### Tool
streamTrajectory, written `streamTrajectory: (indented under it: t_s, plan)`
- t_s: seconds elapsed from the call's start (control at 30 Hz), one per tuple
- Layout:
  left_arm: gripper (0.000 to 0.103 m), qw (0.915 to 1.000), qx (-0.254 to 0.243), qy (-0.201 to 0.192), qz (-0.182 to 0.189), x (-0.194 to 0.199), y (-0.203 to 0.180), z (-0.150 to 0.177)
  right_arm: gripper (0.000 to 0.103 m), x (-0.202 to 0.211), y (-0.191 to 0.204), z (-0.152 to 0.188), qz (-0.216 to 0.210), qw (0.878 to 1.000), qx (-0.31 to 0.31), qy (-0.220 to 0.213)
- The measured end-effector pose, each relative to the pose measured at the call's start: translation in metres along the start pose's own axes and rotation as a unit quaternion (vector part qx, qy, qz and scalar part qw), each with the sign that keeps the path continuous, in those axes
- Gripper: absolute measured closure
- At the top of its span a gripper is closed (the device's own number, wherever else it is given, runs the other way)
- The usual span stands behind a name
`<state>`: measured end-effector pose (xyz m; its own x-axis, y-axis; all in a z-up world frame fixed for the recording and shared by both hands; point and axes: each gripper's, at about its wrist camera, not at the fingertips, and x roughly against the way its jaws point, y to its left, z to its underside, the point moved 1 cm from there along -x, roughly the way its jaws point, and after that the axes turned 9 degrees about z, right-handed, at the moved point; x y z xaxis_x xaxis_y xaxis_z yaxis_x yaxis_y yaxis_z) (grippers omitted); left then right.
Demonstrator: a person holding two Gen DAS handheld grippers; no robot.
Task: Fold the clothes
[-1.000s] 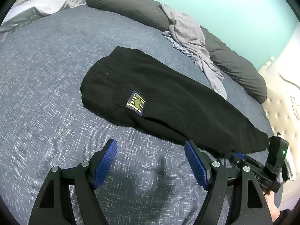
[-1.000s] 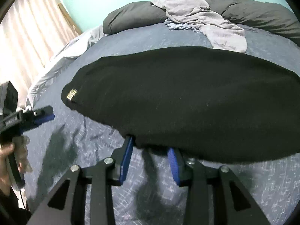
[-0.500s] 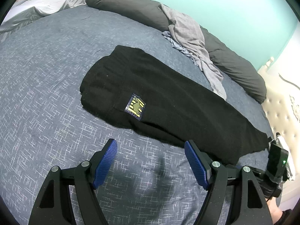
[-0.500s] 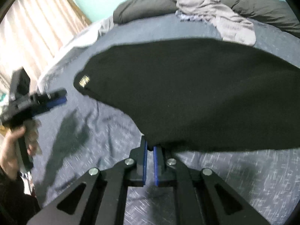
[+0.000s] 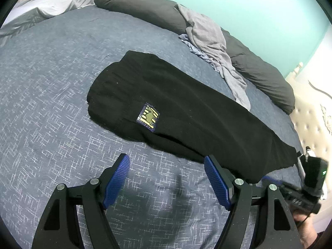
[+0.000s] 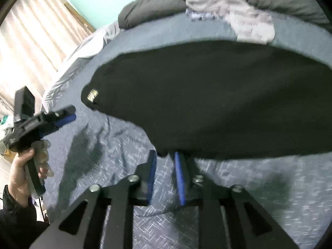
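**Right jaws parting at the hem, left gripper idle**

While the long black knit garment (image 5: 186,112) lies flat on the blue-grey patterned bedspread (image 5: 51,108), your right gripper (image 6: 165,166) sits at its near edge. Its blue-padded jaws have just been opening and now stand a narrow gap apart. The garment's hem lies right at the fingertips (image 6: 152,161), but the frame is motion-blurred and the pads do not look pressed on the cloth. You can see bedspread through the gap lower down.

Your left gripper (image 5: 167,178) hovers over bare bedspread with its jaws wide apart and nothing between them. It is near the garment's front edge, not touching it. The right-hand pad (image 5: 215,182) is just beside the black fabric.

The garment runs diagonally across the bed. A square yellow-and-navy woven patch (image 5: 149,117) sits near its rounded end, on the side closer to your left gripper.

Behind it, a crumpled grey cloth (image 5: 211,47) is draped over a dark grey rolled duvet (image 5: 145,6) along the mint-green wall (image 5: 259,10). A pale grey sheet (image 5: 54,2) is bunched at the far corner.

In the right wrist view your left hand (image 6: 20,174) grips the left tool's handle.
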<state>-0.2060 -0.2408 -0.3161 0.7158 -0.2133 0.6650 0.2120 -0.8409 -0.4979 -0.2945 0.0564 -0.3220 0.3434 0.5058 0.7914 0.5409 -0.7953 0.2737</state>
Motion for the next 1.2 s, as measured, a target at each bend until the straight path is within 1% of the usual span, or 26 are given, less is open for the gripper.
streamTrajectory:
  t_s: [0.13, 0.2, 0.3, 0.37, 0.43, 0.5, 0.53, 0.67, 0.73, 0.87, 0.9, 0.97, 1.0, 1.03, 1.07, 1.1, 1.17, 1.2]
  plan:
    - [0.025, 1.0000, -0.002, 0.002, 0.000, -0.002, -0.001, 0.000, 0.083, 0.020, -0.006, -0.016, 0.016, 0.999, -0.016, -0.031]
    - [0.025, 1.0000, -0.005, 0.003, 0.002, -0.003, -0.003, 0.000, 0.083, 0.014, -0.010, -0.025, 0.024, 0.999, -0.023, -0.032]
    - [0.025, 0.9999, -0.009, 0.004, 0.004, -0.005, -0.005, 0.000, 0.083, -0.014, -0.017, -0.031, 0.039, 0.999, -0.035, -0.008]
    - [0.025, 0.9999, -0.010, 0.005, 0.004, -0.006, -0.005, 0.000, 0.083, -0.035, -0.024, -0.030, 0.047, 0.998, -0.050, 0.009]
    - [0.025, 0.9999, -0.010, 0.007, 0.005, -0.007, -0.005, 0.000, 0.083, -0.049, -0.029, -0.028, 0.048, 0.997, -0.057, 0.016]
    - [0.025, 0.9999, -0.012, 0.010, 0.003, -0.009, -0.006, 0.000, 0.083, -0.053, -0.032, -0.028, 0.044, 0.997, -0.056, 0.019]
    - [0.025, 0.9999, -0.011, 0.010, 0.003, -0.010, -0.006, 0.000, 0.083, -0.052, -0.033, -0.029, 0.042, 0.997, -0.057, 0.019]
    - [0.025, 0.9999, -0.008, 0.008, 0.005, -0.010, -0.006, -0.002, 0.082, -0.036, -0.040, -0.034, 0.040, 0.997, -0.060, -0.007]
    - [0.025, 0.9999, -0.012, 0.009, 0.005, -0.011, -0.009, -0.001, 0.081, -0.041, -0.048, -0.033, 0.043, 0.997, -0.070, 0.005]
    - [0.025, 0.9998, -0.015, 0.013, 0.005, -0.015, -0.012, 0.000, 0.081, -0.035, -0.058, -0.029, 0.033, 0.996, -0.085, 0.000]
    - [0.025, 0.9998, -0.015, 0.013, 0.004, -0.016, -0.012, 0.000, 0.081, -0.029, -0.059, -0.029, 0.038, 0.996, -0.081, -0.013]
    - [0.025, 0.9998, -0.014, 0.012, 0.006, -0.017, -0.014, 0.000, 0.079, -0.013, -0.067, -0.029, 0.064, 0.994, -0.081, -0.043]
    - [0.025, 0.9998, -0.013, 0.012, 0.007, -0.018, -0.015, -0.001, 0.072, -0.011, -0.075, -0.029, 0.076, 0.992, -0.089, -0.046]
    - [0.025, 0.9998, -0.014, 0.012, 0.007, -0.019, -0.017, -0.001, 0.068, -0.012, -0.085, -0.029, 0.088, 0.990, -0.100, -0.037]
    - [0.025, 0.9998, -0.015, 0.012, 0.007, -0.021, -0.018, -0.001, 0.068, -0.015, -0.101, -0.029, 0.101, 0.988, -0.119, -0.019]
    - [0.023, 0.9998, -0.015, 0.010, 0.007, -0.022, -0.020, -0.002, 0.068, -0.014, -0.116, -0.028, 0.101, 0.985, -0.139, -0.014]
    - [0.020, 0.9999, -0.014, 0.007, 0.006, -0.024, -0.023, -0.003, 0.068, -0.005, -0.135, -0.028, 0.090, 0.982, -0.165, -0.028]
    - [0.019, 0.9999, -0.015, 0.006, 0.005, -0.025, -0.025, -0.003, 0.068, 0.004, -0.143, -0.028, 0.098, 0.980, -0.170, -0.037]
